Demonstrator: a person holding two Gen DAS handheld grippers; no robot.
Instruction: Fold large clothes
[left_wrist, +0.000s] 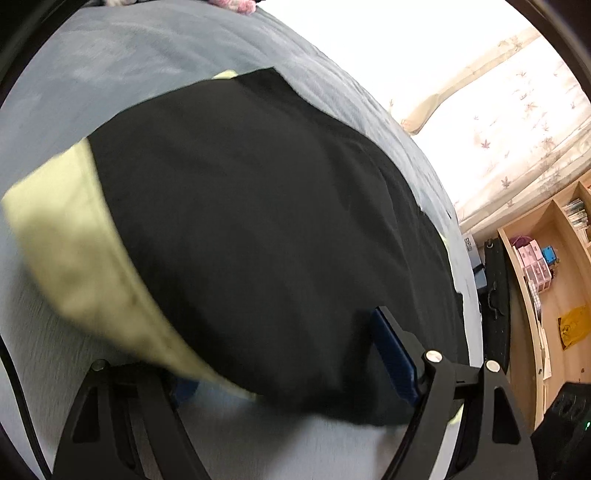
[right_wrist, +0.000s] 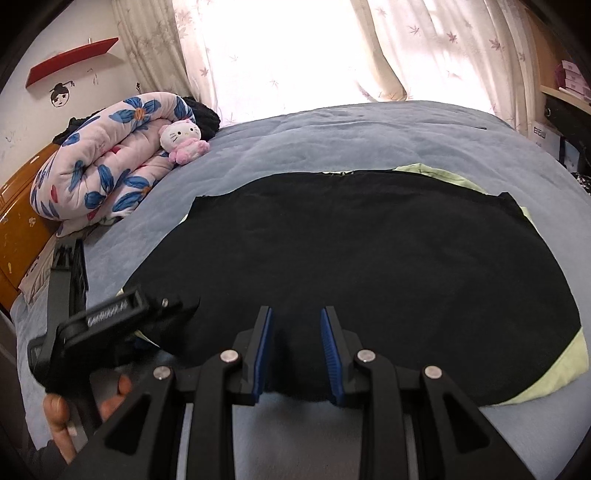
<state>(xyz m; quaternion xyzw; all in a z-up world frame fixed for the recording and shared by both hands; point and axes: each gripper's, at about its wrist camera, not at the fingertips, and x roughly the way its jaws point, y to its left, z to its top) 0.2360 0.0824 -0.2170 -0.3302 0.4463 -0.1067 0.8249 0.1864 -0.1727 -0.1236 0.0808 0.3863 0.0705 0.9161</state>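
A large black garment (right_wrist: 351, 251) with pale yellow-green parts (right_wrist: 554, 365) lies spread on the grey-blue bed (right_wrist: 332, 125). In the left wrist view the black cloth (left_wrist: 258, 229) fills the frame, with a yellow-green band (left_wrist: 74, 251) at its left. My left gripper (left_wrist: 288, 373) is open, its blue pads wide apart, the garment's near edge lying between them. It also shows in the right wrist view (right_wrist: 110, 317), held by a hand at the garment's left corner. My right gripper (right_wrist: 295, 350) is open, its jaws straddling the garment's near edge.
A rolled floral quilt (right_wrist: 103, 162) and a pink plush cat (right_wrist: 183, 140) lie at the bed's far left by an orange headboard (right_wrist: 14, 221). Curtains (right_wrist: 295, 48) hang behind. A wooden shelf (left_wrist: 546, 280) stands right of the bed.
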